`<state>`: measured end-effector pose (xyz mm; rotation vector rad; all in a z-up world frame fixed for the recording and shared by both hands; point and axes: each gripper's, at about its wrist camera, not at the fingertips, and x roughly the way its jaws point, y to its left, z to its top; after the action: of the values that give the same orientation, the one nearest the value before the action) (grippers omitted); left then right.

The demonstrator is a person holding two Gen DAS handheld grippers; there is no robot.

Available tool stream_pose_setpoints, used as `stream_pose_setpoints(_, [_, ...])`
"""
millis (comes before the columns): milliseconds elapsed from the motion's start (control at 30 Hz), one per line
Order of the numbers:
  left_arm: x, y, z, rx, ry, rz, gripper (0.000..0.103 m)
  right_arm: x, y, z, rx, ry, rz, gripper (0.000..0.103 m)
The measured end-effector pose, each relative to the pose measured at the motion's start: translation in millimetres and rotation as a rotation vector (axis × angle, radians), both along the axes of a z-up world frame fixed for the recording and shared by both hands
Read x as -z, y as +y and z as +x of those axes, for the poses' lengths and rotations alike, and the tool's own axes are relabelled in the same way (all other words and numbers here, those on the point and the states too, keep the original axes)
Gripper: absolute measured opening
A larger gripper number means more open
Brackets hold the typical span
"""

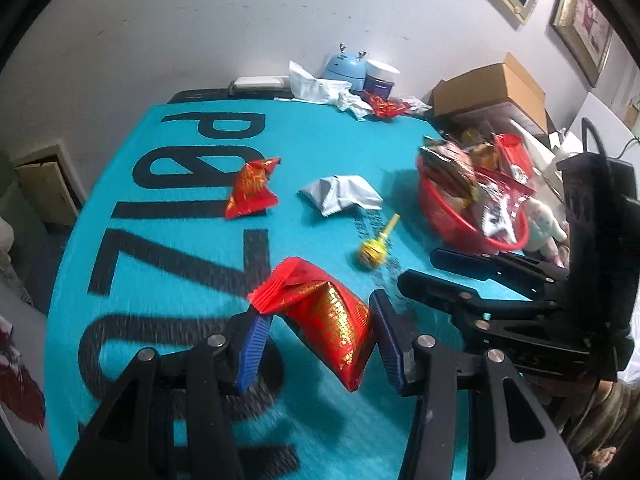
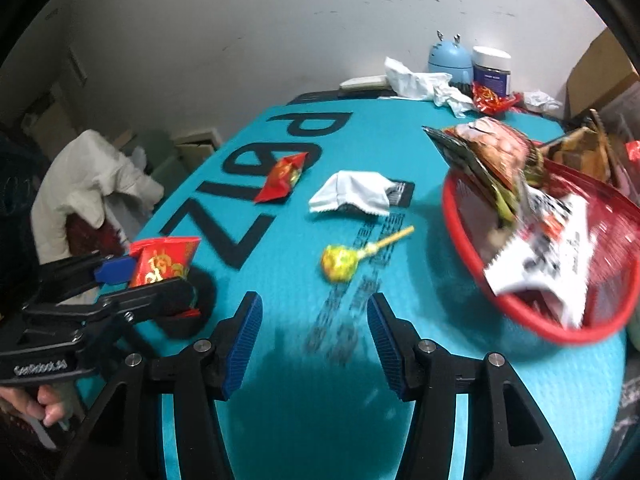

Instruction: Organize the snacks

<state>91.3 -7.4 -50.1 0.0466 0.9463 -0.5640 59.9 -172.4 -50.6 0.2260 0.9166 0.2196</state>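
Observation:
My left gripper (image 1: 316, 312) is shut on a red and gold snack packet (image 1: 324, 316) and holds it above the teal table cover (image 1: 168, 248). From the right wrist view this packet (image 2: 164, 260) shows between the left gripper's fingers at the left. My right gripper (image 2: 314, 308) is open and empty above the table, short of a yellow lollipop (image 2: 340, 262). A second red packet (image 2: 282, 178), a white packet (image 2: 354, 196) and a red basket (image 2: 560, 328) full of snacks lie ahead. In the left wrist view the basket (image 1: 460, 224) is at the right.
At the table's far edge stand a blue round gadget (image 1: 344, 66), a dark jar (image 1: 380, 78), crumpled white paper (image 1: 320, 88) and a red wrapper (image 1: 386, 108). A cardboard box (image 1: 492, 88) sits beyond the basket. A white garment (image 2: 92, 176) lies left of the table.

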Motion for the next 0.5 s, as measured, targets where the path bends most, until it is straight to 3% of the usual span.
stream_pose_setpoints(267, [16.9,10.1,35.1,-0.015,0.022,0.015,0.049,25.4,8.7,38.1,0.043,0.067,-0.034,0.054])
stream_pose_setpoints(300, [19.3,11.3,38.0,-0.018,0.027,0.016,0.049,28.4,9.0,40.1,0.046,0.074,-0.035,0.052])
stream_pose_setpoints(367, [22.7,12.3,41.7,-0.023,0.037,0.015,0.049,32.4,11.5,42.1,0.05,0.079,-0.068,0.029])
stream_pose_setpoints(500, [26.6,11.6,42.3,-0.024,0.054,0.012,0.049,30.8,13.0,39.1,0.024,0.067,-0.081,0.026])
